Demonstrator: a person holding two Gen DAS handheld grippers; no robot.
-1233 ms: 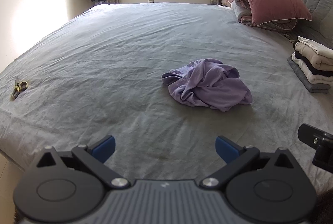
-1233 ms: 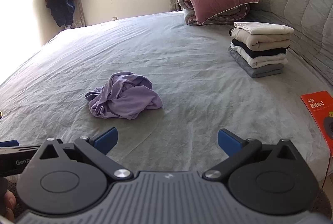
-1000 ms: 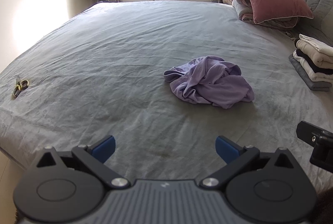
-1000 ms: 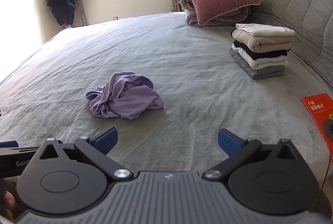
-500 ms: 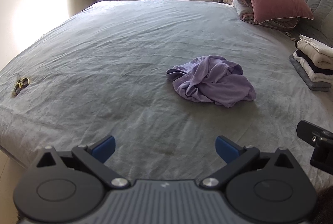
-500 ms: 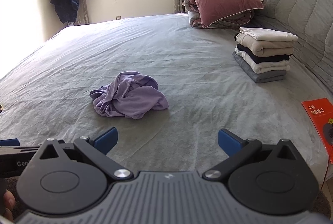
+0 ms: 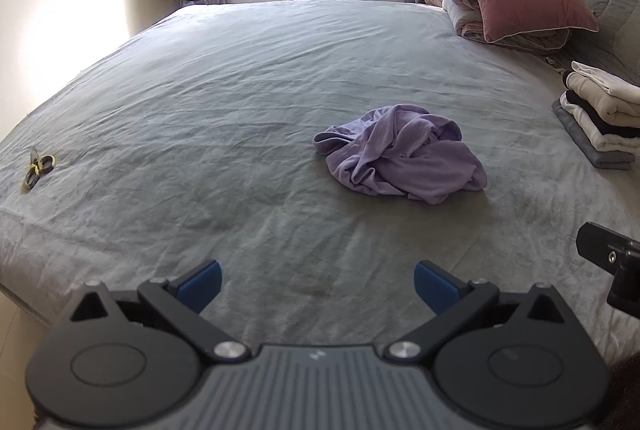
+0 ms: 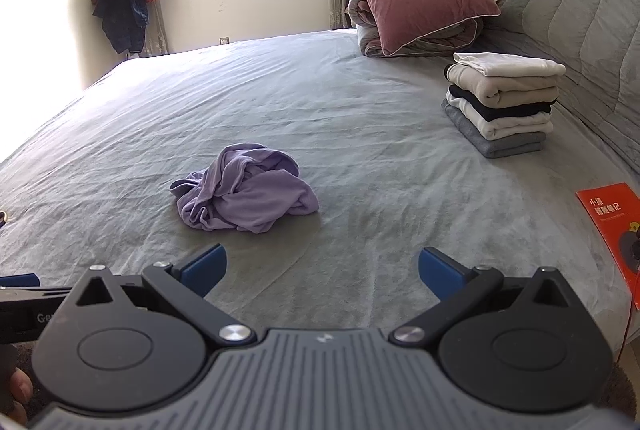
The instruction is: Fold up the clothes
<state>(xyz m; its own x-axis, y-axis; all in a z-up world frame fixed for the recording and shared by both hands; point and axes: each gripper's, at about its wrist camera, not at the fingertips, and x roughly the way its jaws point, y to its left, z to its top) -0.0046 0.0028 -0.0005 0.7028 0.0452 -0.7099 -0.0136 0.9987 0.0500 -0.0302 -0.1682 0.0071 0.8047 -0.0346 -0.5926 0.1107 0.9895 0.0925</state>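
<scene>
Left gripper [image 7: 316,280]: held low at the near edge of the bed [image 7: 240,78], blue pads spread wide, nothing between them. A pair of scissors [image 7: 38,168] is seen far off to its left, well apart from the garment.

Purple garment [image 7: 400,154]: lies crumpled in a heap on the sheet, ahead of the left gripper and to the right of its centre line. Its longer spread is judged to run crosswise to both grippers, a banded edge being shown at the heap's left end.

Right gripper [image 8: 320,268]: likewise spread wide and empty. The garment is placed ahead and left of its centre line, thus between the two grippers; neither is clearly the nearer.

Folded stack [image 8: 502,102]: set well to the right, apart from the heap, near the headboard. An orange booklet [image 8: 612,226] is noted at the right edge.
</scene>
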